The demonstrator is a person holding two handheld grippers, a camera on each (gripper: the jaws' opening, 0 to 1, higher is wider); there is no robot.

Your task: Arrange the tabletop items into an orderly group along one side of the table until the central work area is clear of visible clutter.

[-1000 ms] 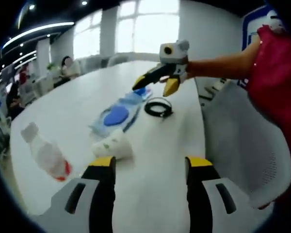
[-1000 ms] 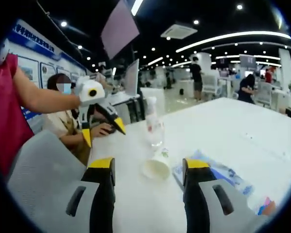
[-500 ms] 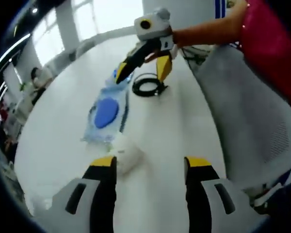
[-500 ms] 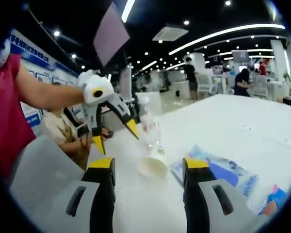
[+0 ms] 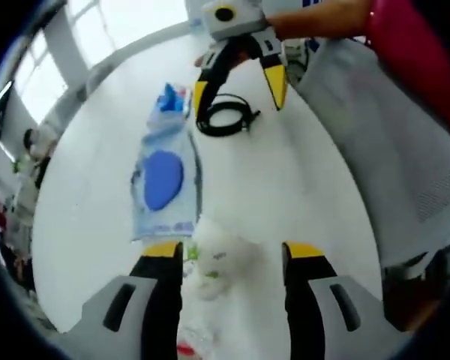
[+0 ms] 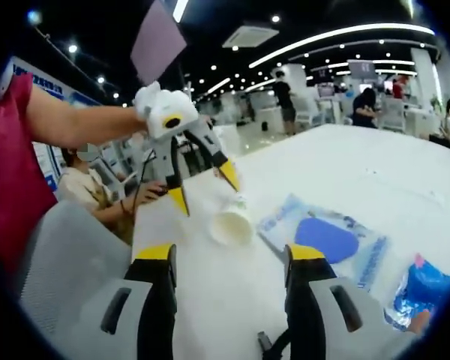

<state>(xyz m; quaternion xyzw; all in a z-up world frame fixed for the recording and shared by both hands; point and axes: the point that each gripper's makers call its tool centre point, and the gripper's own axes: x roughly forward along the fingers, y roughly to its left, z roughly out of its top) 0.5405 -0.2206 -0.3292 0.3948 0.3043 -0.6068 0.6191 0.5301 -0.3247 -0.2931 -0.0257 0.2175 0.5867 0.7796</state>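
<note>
1. Hovering both grippers over the white table (image 5: 300, 187); nothing is held. My left gripper (image 5: 225, 251) has its fingers wide apart, and so does my right gripper (image 6: 226, 255).
2. The crumpled white paper cup (image 5: 219, 259) lies on its side between the left fingers in the left gripper view; in the right gripper view it lies near the table edge, open mouth facing that camera, with the left gripper's yellow tips either side of it and above. Whether they touch it I cannot tell.
3. Just beside the cup is the flat clear plastic packet with a blue oval inside (image 5: 163, 180). Beyond it sits the small crinkled blue wrapper (image 5: 169, 101), and next to that the coiled black cable (image 5: 226, 120).
4. In the left gripper view the right gripper hangs spread over the cable, one tip on each side of the coil.
5. Something clear with a red patch shows at the bottom of the left gripper view, too blurred to name.
6. My reading: the cup is the step in hand for the left, the cable for the right. All the clutter lies in a loose line, not yet grouped to one side.
7. To do it well: lower the left fingers square across the cup body, not the rim, and squeeze lightly, since thin paper will crush or roll away.
8. Take the cable across a bundled part of the coil so it lifts as one loop rather than trailing.
9. Watch the table edge by the grey mesh chair (image 5: 394, 172); a nudged cup could roll off.
</note>
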